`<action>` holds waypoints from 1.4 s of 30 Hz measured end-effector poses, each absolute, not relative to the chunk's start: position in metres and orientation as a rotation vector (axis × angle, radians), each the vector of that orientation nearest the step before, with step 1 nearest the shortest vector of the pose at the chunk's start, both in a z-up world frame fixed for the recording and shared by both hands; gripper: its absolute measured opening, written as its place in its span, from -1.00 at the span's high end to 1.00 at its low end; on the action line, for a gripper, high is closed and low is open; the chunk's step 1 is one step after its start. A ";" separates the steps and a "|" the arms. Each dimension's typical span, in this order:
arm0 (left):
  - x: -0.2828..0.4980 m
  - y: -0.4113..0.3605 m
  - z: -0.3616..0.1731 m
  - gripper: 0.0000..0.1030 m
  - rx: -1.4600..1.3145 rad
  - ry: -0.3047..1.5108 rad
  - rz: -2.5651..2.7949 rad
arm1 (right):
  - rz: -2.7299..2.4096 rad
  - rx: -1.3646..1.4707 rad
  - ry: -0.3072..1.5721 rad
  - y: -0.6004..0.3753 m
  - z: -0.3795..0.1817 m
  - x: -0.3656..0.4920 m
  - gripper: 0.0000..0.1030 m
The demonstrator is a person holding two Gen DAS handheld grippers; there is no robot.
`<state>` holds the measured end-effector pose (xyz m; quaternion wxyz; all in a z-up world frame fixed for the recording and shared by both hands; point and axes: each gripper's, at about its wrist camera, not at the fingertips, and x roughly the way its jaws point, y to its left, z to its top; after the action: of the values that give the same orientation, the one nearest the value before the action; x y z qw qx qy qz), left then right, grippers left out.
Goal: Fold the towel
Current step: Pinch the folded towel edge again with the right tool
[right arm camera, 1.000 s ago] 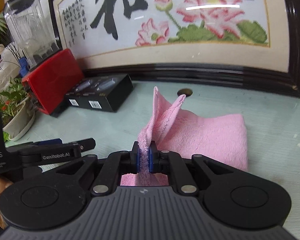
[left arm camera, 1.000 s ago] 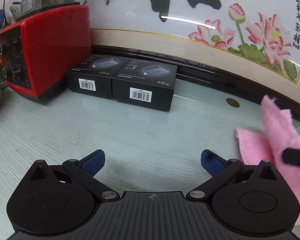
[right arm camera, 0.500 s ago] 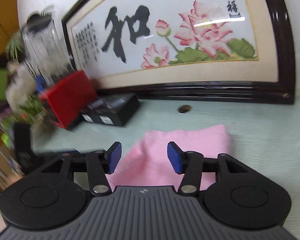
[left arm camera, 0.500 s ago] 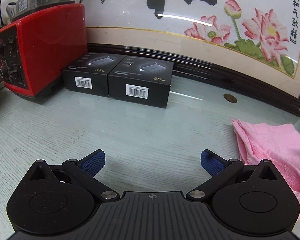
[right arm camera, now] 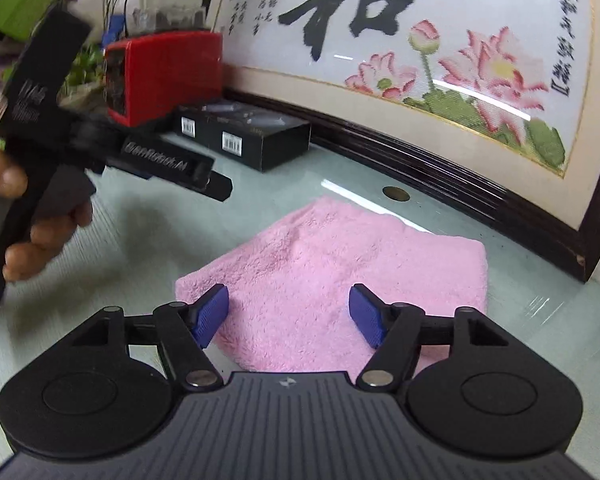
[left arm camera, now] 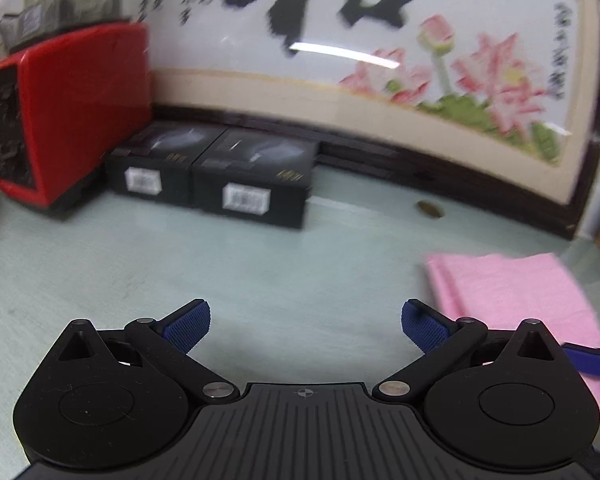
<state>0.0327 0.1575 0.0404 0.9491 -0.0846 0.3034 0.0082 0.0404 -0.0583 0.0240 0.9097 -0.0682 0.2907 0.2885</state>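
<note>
A pink towel (right arm camera: 340, 272) lies folded and flat on the pale green tabletop (right arm camera: 260, 192). In the right wrist view my right gripper (right arm camera: 288, 316) hovers just above its near edge with jaws opening, nothing pinched between the blue pads. In the left wrist view the same towel (left arm camera: 512, 292) lies at the right. My left gripper (left arm camera: 305, 326) stands wide open over bare table to the left of it, holding nothing. A blue fingertip (left arm camera: 592, 362) of the right gripper shows at the right edge. The right wrist view also shows the left gripper (right arm camera: 148, 160) held in a hand (right arm camera: 28, 208).
A large framed embroidery (right arm camera: 420, 60) leans along the back. Two black boxes (left arm camera: 220, 172) and a red blender base (left arm camera: 72, 108) stand at the back left. A small round coin-like disc (right arm camera: 396, 193) lies behind the towel. Plants crowd the far left.
The right gripper let go of the raised towel corner and its jaws spread apart. The towel dropped flat into a folded rectangle. The right gripper rolled and shifted sideways; the left stayed open.
</note>
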 end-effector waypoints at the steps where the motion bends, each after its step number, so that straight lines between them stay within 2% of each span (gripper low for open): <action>1: 0.030 0.154 0.042 -1.00 -0.165 0.599 -0.018 | 0.604 -0.073 0.598 -0.071 0.030 0.042 -0.39; 6: 0.024 0.136 0.044 -1.00 -0.146 0.577 -0.250 | 0.547 0.214 0.578 -0.141 0.046 0.051 -0.56; 10: 0.017 0.119 0.043 -1.00 -0.095 0.584 -0.409 | 0.540 0.468 0.611 -0.197 0.031 0.061 -0.56; 15: 0.017 0.099 0.034 -1.00 0.048 0.605 -0.348 | 0.774 0.837 0.651 -0.226 0.002 0.076 -0.57; 18: 0.019 0.092 0.027 -1.00 0.099 0.628 -0.315 | 0.847 0.790 0.715 -0.206 0.000 0.079 -0.58; 21: 0.022 0.089 0.022 -1.00 0.139 0.658 -0.292 | 0.770 0.610 0.834 -0.181 -0.001 0.080 -0.58; 22: 0.023 0.089 0.020 -1.00 0.149 0.669 -0.282 | 0.729 0.564 0.861 -0.177 -0.004 0.080 -0.44; 23: 0.025 0.089 0.018 -1.00 0.153 0.683 -0.274 | 0.697 0.521 0.882 -0.173 -0.006 0.079 -0.44; 28: 0.030 0.096 0.017 -1.00 0.119 0.718 -0.271 | 0.668 0.465 0.852 -0.168 0.005 0.071 -0.45; 32: 0.031 0.096 0.016 -1.00 0.120 0.724 -0.265 | 0.527 0.385 0.762 -0.168 0.023 0.076 -0.57; 35: 0.031 0.097 0.016 -1.00 0.114 0.729 -0.267 | 0.438 0.361 0.783 -0.168 0.018 0.096 -0.56; 36: 0.032 0.097 0.016 -1.00 0.106 0.734 -0.268 | 0.418 0.358 0.797 -0.168 0.014 0.103 -0.54; 37: 0.033 0.098 0.015 -1.00 0.097 0.740 -0.270 | 0.415 0.364 0.814 -0.168 0.008 0.108 -0.41; 40: 0.036 0.102 0.014 -1.00 0.065 0.761 -0.275 | 0.446 0.382 0.849 -0.167 -0.007 0.115 0.26; 42: 0.037 0.102 0.014 -1.00 0.059 0.765 -0.276 | 0.450 0.357 0.839 -0.161 -0.009 0.112 0.40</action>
<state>0.0368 0.1021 0.0141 0.9181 0.0287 0.3719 -0.1340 0.1116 -0.1610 -0.0086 0.8736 0.1709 0.4014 0.2154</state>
